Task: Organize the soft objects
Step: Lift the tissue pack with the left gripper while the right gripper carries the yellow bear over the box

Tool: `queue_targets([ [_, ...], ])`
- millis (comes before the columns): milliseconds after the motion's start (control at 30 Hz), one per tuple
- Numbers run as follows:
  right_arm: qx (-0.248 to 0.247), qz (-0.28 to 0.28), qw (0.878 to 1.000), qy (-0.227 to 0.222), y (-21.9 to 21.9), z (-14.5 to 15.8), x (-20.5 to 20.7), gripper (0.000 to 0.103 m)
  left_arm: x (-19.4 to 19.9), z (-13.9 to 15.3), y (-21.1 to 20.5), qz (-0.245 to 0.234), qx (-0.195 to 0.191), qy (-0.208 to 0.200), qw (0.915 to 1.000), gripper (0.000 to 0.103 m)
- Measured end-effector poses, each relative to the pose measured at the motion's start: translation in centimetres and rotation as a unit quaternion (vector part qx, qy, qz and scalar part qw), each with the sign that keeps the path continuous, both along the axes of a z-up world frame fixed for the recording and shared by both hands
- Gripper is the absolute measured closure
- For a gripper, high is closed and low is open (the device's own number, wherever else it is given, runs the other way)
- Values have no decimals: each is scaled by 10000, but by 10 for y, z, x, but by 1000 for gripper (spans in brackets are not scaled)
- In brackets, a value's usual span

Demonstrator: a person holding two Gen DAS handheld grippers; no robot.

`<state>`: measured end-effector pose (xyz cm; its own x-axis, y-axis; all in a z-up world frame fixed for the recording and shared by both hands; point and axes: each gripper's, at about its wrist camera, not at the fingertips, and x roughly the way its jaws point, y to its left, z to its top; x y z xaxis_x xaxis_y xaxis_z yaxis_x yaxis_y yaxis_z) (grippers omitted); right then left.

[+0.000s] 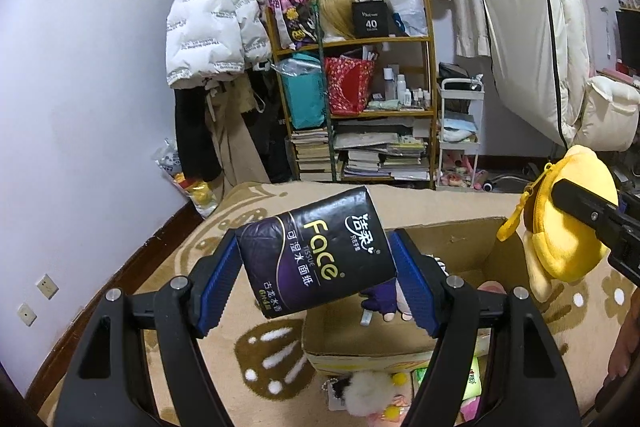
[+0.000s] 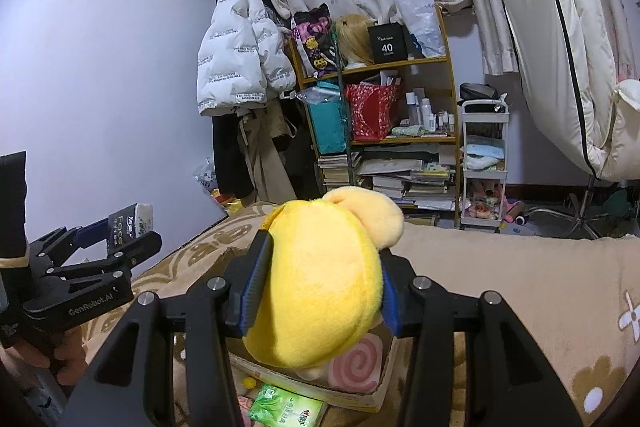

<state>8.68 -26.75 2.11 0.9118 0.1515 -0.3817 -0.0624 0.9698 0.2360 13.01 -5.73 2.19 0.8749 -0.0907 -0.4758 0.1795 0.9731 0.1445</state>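
Left wrist view: left gripper (image 1: 316,269) clenched on one black tissue pack (image 1: 316,253), blue fingers (image 1: 218,287) pressing its two short ends. Pack's long axis runs across the frame, tilted, right end higher; label faces the camera. It hangs mid-frame above the near-left corner of one open cardboard box (image 1: 360,343). Box mouth is open at centre right; soft toys lie inside and a white pom-pom (image 1: 366,393) sits at lower centre, outside the near wall. Right gripper (image 1: 588,223), at the right edge, is clamped on one yellow plush (image 1: 560,223).

Right wrist view: right gripper (image 2: 320,291) grasps the plush (image 2: 320,287) at centre, above the box (image 2: 320,387); one green packet (image 2: 286,409) at the bottom edge. Left gripper (image 2: 120,247) with pack (image 2: 130,223) at left, well apart.
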Motion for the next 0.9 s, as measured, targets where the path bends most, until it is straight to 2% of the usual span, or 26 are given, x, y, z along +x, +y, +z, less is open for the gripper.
queue_targets([
  [567,34,181,9979,618,4,-44,27,52,30,-46,-21,-171,160,768,9968,30],
  [900,-24,181,9962,854,6,-57,31,51,38,-70,-32,-425,153,1390,9893,30],
])
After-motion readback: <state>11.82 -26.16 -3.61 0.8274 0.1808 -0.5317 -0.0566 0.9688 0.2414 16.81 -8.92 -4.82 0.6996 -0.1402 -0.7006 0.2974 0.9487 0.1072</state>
